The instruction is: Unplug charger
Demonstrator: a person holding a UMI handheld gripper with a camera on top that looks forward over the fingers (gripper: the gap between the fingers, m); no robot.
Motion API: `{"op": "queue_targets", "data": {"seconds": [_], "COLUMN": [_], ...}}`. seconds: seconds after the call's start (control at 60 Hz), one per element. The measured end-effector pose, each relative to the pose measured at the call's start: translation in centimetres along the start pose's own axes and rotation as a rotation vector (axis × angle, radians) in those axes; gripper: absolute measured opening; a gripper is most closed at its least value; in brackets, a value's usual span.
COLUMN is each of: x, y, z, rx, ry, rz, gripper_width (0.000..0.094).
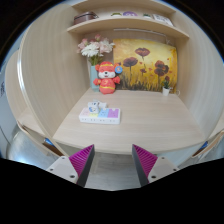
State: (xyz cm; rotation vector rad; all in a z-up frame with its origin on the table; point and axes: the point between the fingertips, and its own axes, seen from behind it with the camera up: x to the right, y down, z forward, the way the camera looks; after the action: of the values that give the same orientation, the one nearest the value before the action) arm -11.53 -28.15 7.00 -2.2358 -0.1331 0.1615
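Note:
My gripper [113, 160] is open, its two magenta pads [84, 158] well apart with nothing between them. It hangs in front of a light wooden desk [140, 125] set in an alcove. No charger, plug or socket shows in this view. On the desk ahead of the fingers lies a flat white box [100, 115] with coloured print. Behind it sits an orange and white plush toy [105, 77].
A painting of flowers [146, 63] leans on the back wall. A vase of pale flowers [95, 50] stands left of the toy. A small white pot [166, 90] sits at the right. A shelf [125, 22] above holds several items.

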Motion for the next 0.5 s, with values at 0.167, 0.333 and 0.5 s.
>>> {"op": "queue_targets", "data": {"seconds": [0.167,0.333,0.5], "x": [-4.7,-7.9,-8.3], "y": [-3.6,-8.2,-9.8], "z": [7.8,14.7,19.7], "rx": [0.009,0.043,0.043], "ry": [-0.014,-0.015,0.03], "rz": [0.007,-0.003,-0.025], "gripper_width": [0.0745,0.0743,0.0656]}}
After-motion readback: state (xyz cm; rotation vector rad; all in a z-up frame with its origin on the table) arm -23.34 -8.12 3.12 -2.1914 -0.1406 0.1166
